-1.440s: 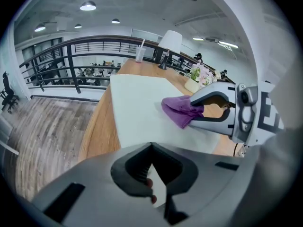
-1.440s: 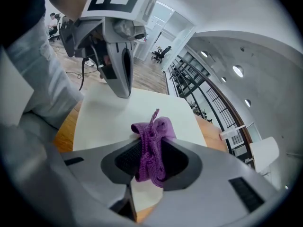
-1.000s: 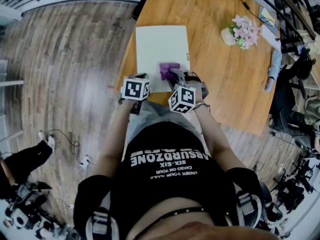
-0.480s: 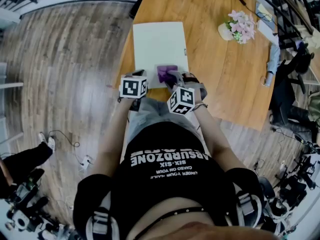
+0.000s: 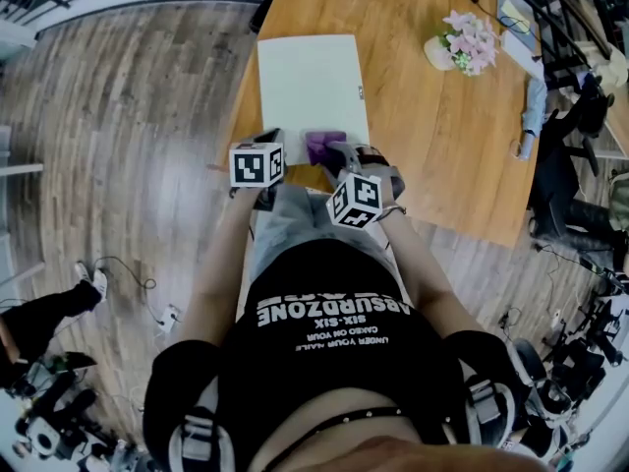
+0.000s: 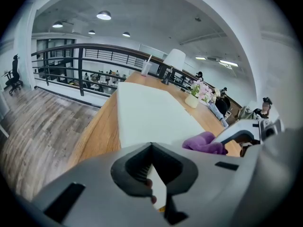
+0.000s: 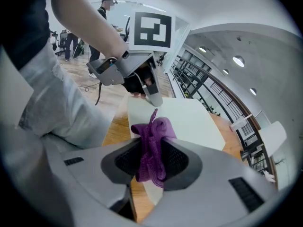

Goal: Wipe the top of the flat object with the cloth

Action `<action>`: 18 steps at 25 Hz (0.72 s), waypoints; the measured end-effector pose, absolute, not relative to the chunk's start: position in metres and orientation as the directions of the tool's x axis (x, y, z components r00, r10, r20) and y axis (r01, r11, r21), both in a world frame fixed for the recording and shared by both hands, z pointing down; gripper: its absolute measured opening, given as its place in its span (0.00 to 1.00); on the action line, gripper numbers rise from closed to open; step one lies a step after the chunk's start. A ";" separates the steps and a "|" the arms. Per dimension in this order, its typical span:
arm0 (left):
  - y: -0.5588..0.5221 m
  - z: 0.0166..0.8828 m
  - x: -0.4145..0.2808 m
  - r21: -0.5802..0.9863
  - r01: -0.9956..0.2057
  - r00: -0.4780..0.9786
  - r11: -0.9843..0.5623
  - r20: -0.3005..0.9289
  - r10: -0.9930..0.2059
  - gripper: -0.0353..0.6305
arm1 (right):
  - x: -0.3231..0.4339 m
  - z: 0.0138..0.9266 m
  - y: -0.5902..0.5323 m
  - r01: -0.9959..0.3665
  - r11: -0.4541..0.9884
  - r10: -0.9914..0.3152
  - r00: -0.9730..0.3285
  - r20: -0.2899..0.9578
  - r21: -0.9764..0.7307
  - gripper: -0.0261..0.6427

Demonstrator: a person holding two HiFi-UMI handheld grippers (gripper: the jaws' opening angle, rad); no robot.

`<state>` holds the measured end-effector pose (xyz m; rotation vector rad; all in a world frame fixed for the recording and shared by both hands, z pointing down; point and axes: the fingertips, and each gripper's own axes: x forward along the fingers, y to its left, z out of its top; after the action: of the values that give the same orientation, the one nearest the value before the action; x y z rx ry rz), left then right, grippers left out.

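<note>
Cloth [image 5: 324, 146], clamped in my right gripper [image 5: 340, 152], drawn back to near edge of flat object [image 5: 310, 82]; left gripper [image 5: 269, 140] pinching that edge; stroke likely finished.

Since a second ago the right tongs [image 5: 339, 153] have dragged the purple cloth [image 5: 321, 146] back across the flat white board [image 5: 310, 82], from mid-lower area to almost its near edge.
</note>
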<state>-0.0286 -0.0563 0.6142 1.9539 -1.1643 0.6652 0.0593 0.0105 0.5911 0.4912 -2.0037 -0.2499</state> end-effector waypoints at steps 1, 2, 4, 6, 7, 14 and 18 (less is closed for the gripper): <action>-0.056 0.614 -0.029 0.352 -0.888 0.457 -0.295 0.733 -0.503 0.06 | 0.058 0.591 0.011 -0.242 0.894 -0.447 -0.404 0.798 0.378 0.22; -0.055 0.614 -0.030 0.365 -0.885 0.464 -0.288 0.728 -0.505 0.06 | 0.058 0.591 0.012 -0.248 0.893 -0.449 -0.404 0.797 0.377 0.22; -0.055 0.614 -0.031 0.387 -0.880 0.475 -0.275 0.723 -0.502 0.06 | 0.057 0.591 0.011 -0.250 0.893 -0.447 -0.401 0.800 0.374 0.22; -0.056 0.614 -0.031 0.406 -0.874 0.486 -0.267 0.718 -0.498 0.06 | 0.055 0.592 0.011 -0.245 0.896 -0.440 -0.398 0.805 0.369 0.22; -0.057 0.615 -0.031 0.414 -0.871 0.491 -0.265 0.715 -0.497 0.06 | 0.053 0.592 0.011 -0.241 0.899 -0.436 -0.398 0.807 0.367 0.22; -0.055 0.612 -0.032 0.403 -0.870 0.492 -0.283 0.703 -0.513 0.06 | 0.029 0.590 0.018 -0.209 0.917 -0.398 -0.430 0.810 0.339 0.22; -0.054 0.612 -0.031 0.407 -0.869 0.495 -0.281 0.699 -0.516 0.06 | 0.017 0.590 0.022 -0.184 0.925 -0.381 -0.444 0.811 0.334 0.22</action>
<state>-0.0314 -0.0541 0.6116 1.9488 -1.1420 0.5650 0.0170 0.0223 0.5901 0.4047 -2.0406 -0.2381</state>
